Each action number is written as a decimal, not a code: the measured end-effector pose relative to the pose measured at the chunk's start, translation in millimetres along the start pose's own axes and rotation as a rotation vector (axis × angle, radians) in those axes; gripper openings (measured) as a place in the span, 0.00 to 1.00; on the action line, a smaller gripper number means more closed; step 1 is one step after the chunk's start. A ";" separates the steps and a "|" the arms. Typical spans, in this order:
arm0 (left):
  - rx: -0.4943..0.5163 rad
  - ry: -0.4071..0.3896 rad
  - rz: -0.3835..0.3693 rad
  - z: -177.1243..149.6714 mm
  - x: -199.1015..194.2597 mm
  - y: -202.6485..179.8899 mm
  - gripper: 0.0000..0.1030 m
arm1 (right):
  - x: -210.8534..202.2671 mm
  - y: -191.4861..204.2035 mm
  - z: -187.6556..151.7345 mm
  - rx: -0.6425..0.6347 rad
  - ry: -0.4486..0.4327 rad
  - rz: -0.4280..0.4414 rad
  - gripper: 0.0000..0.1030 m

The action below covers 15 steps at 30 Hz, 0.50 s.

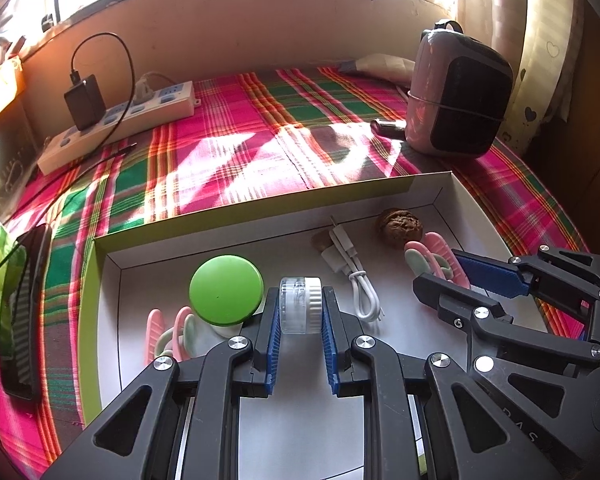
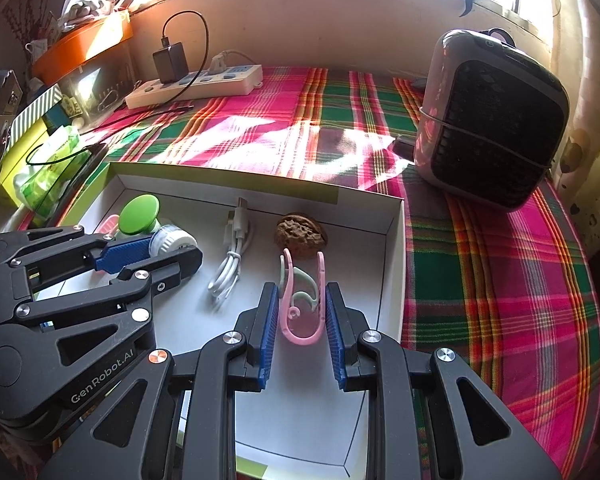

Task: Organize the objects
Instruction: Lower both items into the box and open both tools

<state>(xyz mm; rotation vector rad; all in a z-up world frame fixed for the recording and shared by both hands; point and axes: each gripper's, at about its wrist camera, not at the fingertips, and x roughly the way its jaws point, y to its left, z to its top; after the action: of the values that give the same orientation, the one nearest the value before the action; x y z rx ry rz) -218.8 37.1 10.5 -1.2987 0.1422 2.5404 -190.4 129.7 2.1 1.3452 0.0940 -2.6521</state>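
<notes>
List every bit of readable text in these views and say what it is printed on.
"GenRobot.AI": on the black body of the left gripper, seen from the right wrist view.
"D A S": partial letters on the right gripper, seen from the left wrist view.
Print on the green packet: too blurred to read.

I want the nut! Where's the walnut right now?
The walnut lies in the white box, near its far right corner, between the white cable and the box wall, just beyond the pink clip in the right gripper.
</notes>
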 end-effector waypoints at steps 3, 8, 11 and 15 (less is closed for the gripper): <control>0.001 0.000 0.000 0.9 0.5 -0.5 0.16 | 0.6 0.6 0.6 -0.002 -0.001 0.000 0.24; 0.003 0.000 0.003 1.4 0.7 0.0 0.17 | 0.7 1.8 1.1 -0.006 -0.001 -0.004 0.24; 0.006 0.000 0.005 1.6 0.9 0.1 0.17 | 0.5 2.0 1.2 -0.004 -0.001 -0.004 0.24; 0.008 0.002 0.002 1.6 1.1 -0.7 0.20 | 0.2 2.4 1.6 -0.003 0.000 -0.007 0.24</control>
<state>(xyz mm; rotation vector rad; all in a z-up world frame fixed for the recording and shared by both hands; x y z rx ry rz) -220.4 38.3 10.6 -1.2995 0.1538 2.5375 -191.4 127.1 2.9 1.3465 0.1034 -2.6562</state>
